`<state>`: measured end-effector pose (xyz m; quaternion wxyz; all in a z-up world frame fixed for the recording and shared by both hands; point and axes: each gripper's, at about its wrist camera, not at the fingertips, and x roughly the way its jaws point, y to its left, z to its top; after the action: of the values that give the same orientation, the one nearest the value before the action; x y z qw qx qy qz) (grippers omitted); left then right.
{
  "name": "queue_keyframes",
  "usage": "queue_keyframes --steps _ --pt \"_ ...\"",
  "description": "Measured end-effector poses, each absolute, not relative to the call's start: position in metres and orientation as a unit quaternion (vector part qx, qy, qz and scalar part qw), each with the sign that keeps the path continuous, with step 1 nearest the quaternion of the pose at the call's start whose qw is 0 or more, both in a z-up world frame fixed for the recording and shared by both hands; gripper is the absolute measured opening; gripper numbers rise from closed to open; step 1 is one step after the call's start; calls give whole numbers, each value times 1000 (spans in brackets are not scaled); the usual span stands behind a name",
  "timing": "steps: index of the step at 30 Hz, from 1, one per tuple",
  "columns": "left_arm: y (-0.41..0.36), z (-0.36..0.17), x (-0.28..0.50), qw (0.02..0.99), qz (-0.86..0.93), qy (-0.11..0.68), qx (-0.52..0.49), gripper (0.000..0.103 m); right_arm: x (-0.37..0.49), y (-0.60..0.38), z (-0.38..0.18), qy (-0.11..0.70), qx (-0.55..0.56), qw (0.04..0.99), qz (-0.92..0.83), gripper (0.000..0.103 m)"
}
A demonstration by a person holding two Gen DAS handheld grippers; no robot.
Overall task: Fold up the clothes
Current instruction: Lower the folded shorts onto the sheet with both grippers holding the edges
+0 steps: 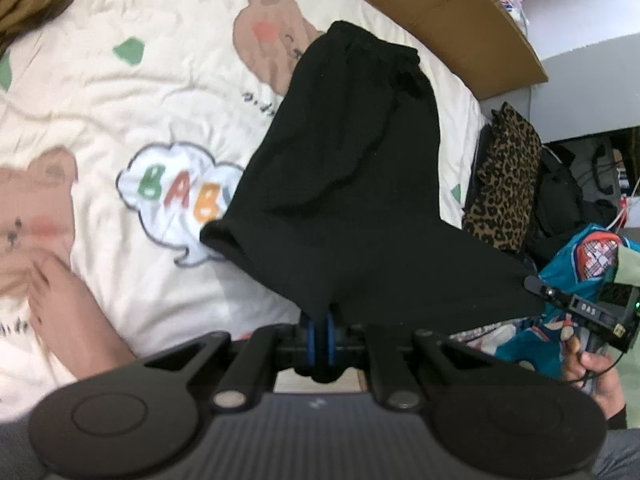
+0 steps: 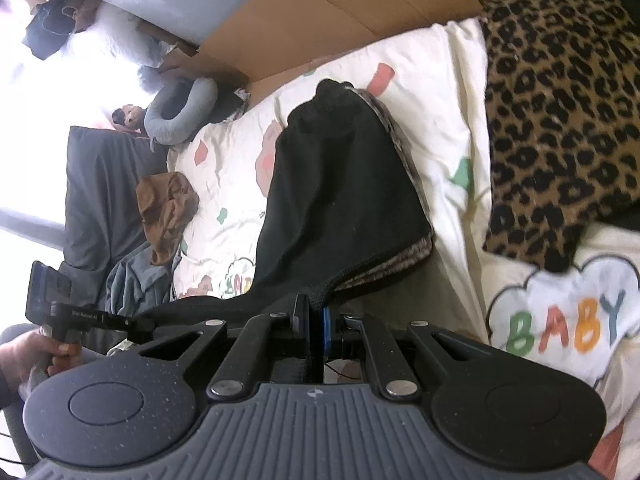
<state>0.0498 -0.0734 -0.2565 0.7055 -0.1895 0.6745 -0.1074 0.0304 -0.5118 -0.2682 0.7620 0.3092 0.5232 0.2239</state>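
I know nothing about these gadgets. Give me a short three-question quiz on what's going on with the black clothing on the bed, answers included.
1. True or false: both the left gripper and the right gripper are clamped on the black garment.
2. Which word is printed in coloured letters on the bedsheet? A) BABY B) LOVE C) BEAR
3. Fill in: the patterned cloth beside the garment has a ______ print.

Key
1. True: each pair of jaws is shut with black fabric pinched between them.
2. A
3. leopard
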Motion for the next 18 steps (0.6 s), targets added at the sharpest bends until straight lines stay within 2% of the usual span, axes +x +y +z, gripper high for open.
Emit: queue_keyframes --steps 10,18 --pt "-88 -247 114 707 -143 686 -99 6 59 -505 -262 507 309 775 218 5" --pt "-100 -265 161 695 -170 696 -53 6 80 -500 -268 504 306 783 199 5"
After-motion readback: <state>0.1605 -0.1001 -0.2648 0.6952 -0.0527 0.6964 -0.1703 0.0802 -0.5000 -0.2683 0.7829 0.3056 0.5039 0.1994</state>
